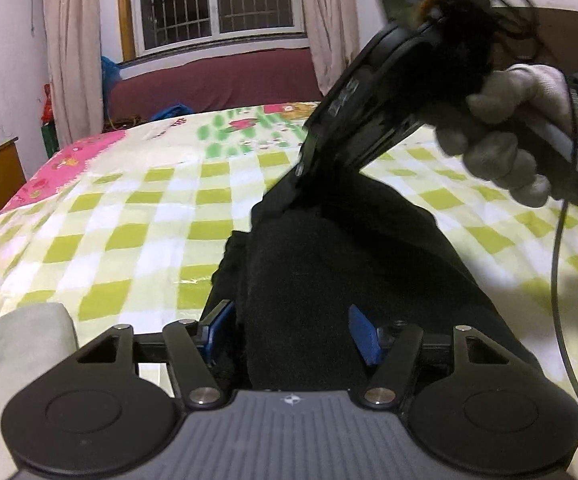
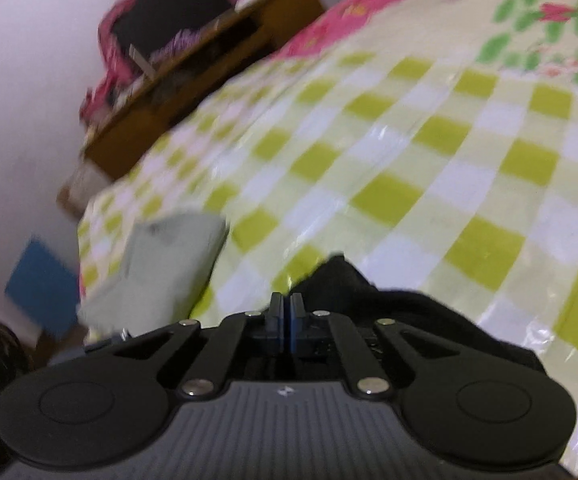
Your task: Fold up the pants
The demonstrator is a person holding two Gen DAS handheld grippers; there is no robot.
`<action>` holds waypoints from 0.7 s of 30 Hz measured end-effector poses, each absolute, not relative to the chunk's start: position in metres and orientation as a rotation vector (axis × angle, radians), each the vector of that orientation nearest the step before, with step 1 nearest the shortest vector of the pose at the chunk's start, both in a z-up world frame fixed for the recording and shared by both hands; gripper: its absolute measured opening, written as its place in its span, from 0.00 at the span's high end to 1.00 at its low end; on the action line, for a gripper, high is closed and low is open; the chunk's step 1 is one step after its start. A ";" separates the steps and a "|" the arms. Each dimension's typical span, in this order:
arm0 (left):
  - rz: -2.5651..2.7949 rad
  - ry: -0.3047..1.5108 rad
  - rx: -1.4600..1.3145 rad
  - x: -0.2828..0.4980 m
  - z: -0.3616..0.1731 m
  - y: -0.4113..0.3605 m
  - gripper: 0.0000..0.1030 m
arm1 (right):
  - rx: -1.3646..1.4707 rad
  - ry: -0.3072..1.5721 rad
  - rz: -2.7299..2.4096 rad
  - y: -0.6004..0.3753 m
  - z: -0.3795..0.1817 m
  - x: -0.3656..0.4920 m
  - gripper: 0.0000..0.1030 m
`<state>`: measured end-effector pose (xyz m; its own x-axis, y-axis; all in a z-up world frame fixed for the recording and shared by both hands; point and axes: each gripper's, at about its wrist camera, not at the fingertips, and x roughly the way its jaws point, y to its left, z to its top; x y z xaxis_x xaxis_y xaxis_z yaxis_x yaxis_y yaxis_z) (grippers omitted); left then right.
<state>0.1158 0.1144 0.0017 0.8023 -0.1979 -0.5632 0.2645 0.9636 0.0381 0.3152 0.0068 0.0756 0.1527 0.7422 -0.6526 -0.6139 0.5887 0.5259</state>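
The black pants (image 1: 329,264) lie on the bed as a thick, dark heap running from between the fingers of the left gripper (image 1: 295,334) forward to the right gripper (image 1: 309,184). They look soft and limp, a heavy knit or fleece that will sag and bunch wherever it is not held, and not slippery. A grip on a doubled edge or hem should hold better than a pinch in the middle of the fabric, where only one layer might lift.

The left gripper's jaws stand apart with the cloth between the blue pads (image 1: 363,334); the pads do not appear to press on it, so I judge it open around the pants and not gripping. Ahead of it, a person's gloved hand (image 1: 517,140) tilts the right gripper down onto the far end of the pants. In the right wrist view that gripper (image 2: 285,316) has its pads together; the black fabric (image 2: 389,308) lies just ahead and to its right, and whether any of it is caught I cannot tell.

The bed is covered by a glossy green-and-white checked sheet (image 1: 129,216), pink and floral farther ahead. A pale folded cloth (image 1: 17,344) sits left of the left gripper. Beyond are a barred window (image 1: 217,0) with curtains (image 1: 73,48) and a wooden cabinet (image 2: 193,80) against the wall.
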 end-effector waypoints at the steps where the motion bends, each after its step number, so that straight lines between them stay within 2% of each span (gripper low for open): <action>1: -0.252 0.598 0.100 0.118 0.001 0.116 0.27 | 0.187 0.993 0.962 0.001 0.077 0.315 0.98; 4: -0.249 0.631 0.108 0.128 -0.014 0.118 0.24 | 0.160 0.966 0.799 -0.001 0.055 0.326 1.00; 7: -0.276 0.667 0.086 0.140 -0.017 0.128 0.24 | 0.174 1.079 0.698 -0.003 0.021 0.335 1.00; 8: -0.296 0.669 0.072 0.142 -0.013 0.133 0.24 | 0.190 1.048 0.701 -0.007 0.026 0.332 0.99; 9: -0.308 0.665 0.060 0.143 -0.008 0.139 0.24 | 0.213 1.002 0.723 -0.013 0.038 0.327 0.92; 11: -0.319 0.667 0.033 0.146 -0.003 0.152 0.24 | 0.258 0.923 0.795 -0.021 0.059 0.317 0.91; 13: -0.326 0.679 -0.017 0.148 -0.003 0.161 0.24 | 0.257 0.951 0.898 -0.018 0.066 0.316 0.76; 14: -0.325 0.691 -0.045 0.148 -0.002 0.165 0.24 | 0.238 0.974 0.917 -0.013 0.064 0.315 0.55; 15: -0.325 0.698 -0.062 0.145 -0.001 0.166 0.25 | 0.198 0.987 0.940 -0.007 0.062 0.314 0.45; 17: -0.326 0.691 -0.058 0.136 0.005 0.163 0.24 | 0.085 0.992 0.968 0.008 0.053 0.310 0.44; 18: -0.327 0.685 -0.049 0.131 0.007 0.161 0.24 | 0.043 0.992 0.983 0.015 0.048 0.309 0.38; 19: -0.331 0.686 -0.042 0.126 0.008 0.159 0.21 | 0.018 0.993 0.991 0.021 0.044 0.308 0.38; 20: -0.335 0.695 -0.037 0.124 0.007 0.156 0.18 | 0.006 0.989 0.979 0.026 0.039 0.309 0.40; 21: -0.338 0.709 -0.030 0.125 0.005 0.153 0.18 | 0.007 0.994 0.964 0.022 0.037 0.303 0.48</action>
<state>0.1247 0.1535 0.0047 0.7071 -0.3143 -0.6335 0.2944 0.9453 -0.1405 0.3028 0.0224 0.0369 0.1848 0.6872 -0.7026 -0.6813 0.6048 0.4123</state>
